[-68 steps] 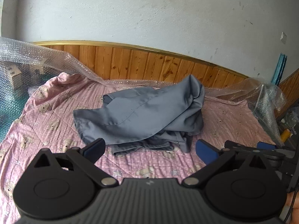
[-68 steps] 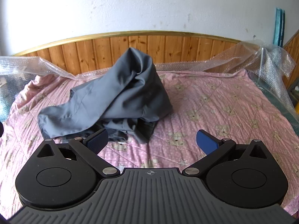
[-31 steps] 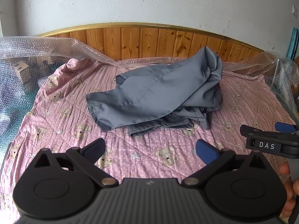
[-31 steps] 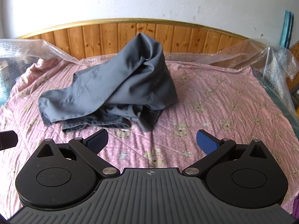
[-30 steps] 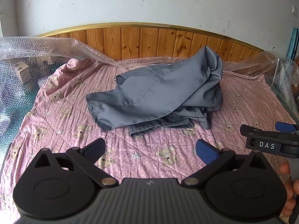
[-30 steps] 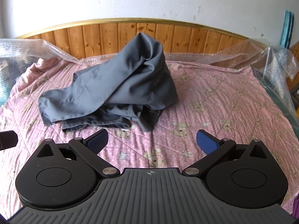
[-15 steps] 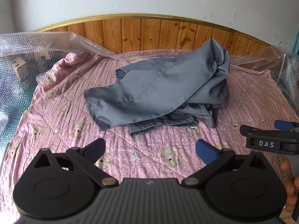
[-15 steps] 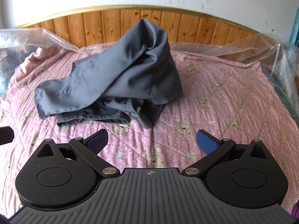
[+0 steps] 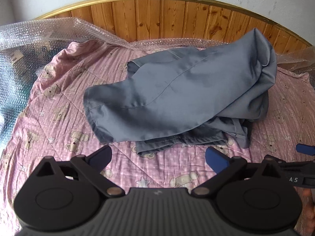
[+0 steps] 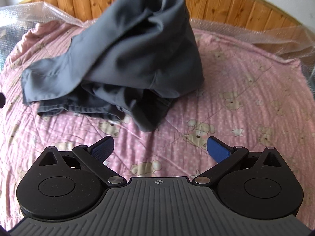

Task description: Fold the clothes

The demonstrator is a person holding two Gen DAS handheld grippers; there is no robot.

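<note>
A crumpled grey garment (image 9: 177, 98) lies heaped in the middle of a pink bear-print bedspread (image 9: 59, 118), its right end bunched up high. In the right wrist view the same grey garment (image 10: 126, 59) rises as a peak, with darker folds tucked under its near edge. My left gripper (image 9: 158, 156) is open, just short of the garment's near hem. My right gripper (image 10: 160, 147) is also open, a little way in front of the garment's lower right corner. Neither gripper touches the cloth. The right gripper also shows at the right edge of the left wrist view.
A wooden headboard (image 9: 167, 17) with a gold rim runs behind the bed. Bubble wrap (image 9: 29, 39) covers things along the bed's left and back edges. The pink bedspread (image 10: 256, 98) lies bare to the right of the garment. A hand (image 9: 309, 202) holds the right gripper.
Both grippers have moved forward and lower toward the garment, which now fills more of each view. The garment itself has not moved. Both stay open.
</note>
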